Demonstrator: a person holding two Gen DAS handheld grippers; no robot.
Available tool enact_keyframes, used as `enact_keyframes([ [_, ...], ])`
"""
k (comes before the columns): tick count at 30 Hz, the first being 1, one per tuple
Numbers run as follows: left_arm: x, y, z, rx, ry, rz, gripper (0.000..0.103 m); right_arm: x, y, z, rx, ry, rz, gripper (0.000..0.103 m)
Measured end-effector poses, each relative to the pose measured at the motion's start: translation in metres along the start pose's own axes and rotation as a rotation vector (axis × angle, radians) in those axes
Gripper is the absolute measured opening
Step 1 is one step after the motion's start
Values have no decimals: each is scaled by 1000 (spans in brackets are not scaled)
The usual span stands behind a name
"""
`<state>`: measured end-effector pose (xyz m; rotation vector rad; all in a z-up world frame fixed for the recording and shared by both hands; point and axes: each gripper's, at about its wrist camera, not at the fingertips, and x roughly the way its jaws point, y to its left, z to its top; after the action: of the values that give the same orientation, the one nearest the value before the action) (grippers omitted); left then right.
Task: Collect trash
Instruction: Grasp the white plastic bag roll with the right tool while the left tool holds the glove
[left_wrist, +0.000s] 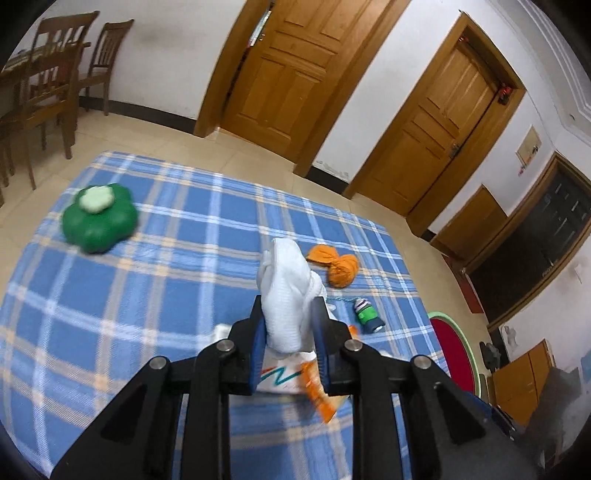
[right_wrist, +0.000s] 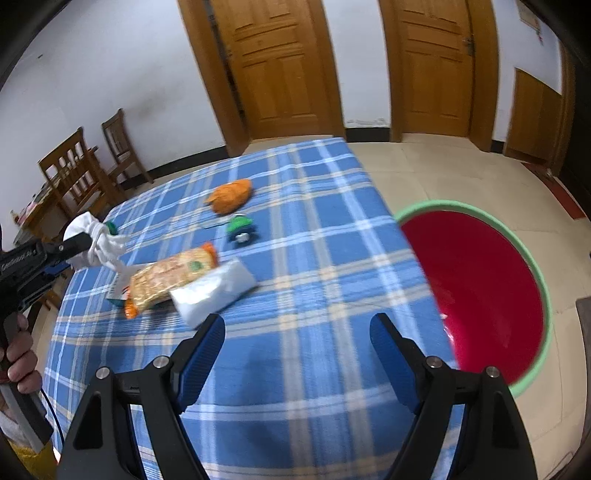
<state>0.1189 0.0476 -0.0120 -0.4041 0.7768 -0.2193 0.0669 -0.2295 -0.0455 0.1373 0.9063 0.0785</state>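
snack packet (right_wrist: 173, 275) beside tissue pack (right_wrist: 214, 291), on table (right_wrist: 295, 350)

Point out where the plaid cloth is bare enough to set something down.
Bare: the near strip between the right gripper and the white packet, and the stretch between the green flower-shaped object and the held white cloth. Crowded: around the snack bag and orange bundle.

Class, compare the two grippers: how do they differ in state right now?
The left gripper is shut on a white cloth, lifted off the table; the right gripper is open and empty. The left sits above the snack packet; the right hangs nearer the red basin. Both have blue pads.
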Motion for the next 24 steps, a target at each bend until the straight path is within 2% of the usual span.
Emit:
enact_keyframes([
  [10,-27,32,-20,-27,30,72,23,29,39,8,-87,45,60,89],
  [24,-35,65,-45,-72,65,133,23,63,64,14,-173,74,43,91],
])
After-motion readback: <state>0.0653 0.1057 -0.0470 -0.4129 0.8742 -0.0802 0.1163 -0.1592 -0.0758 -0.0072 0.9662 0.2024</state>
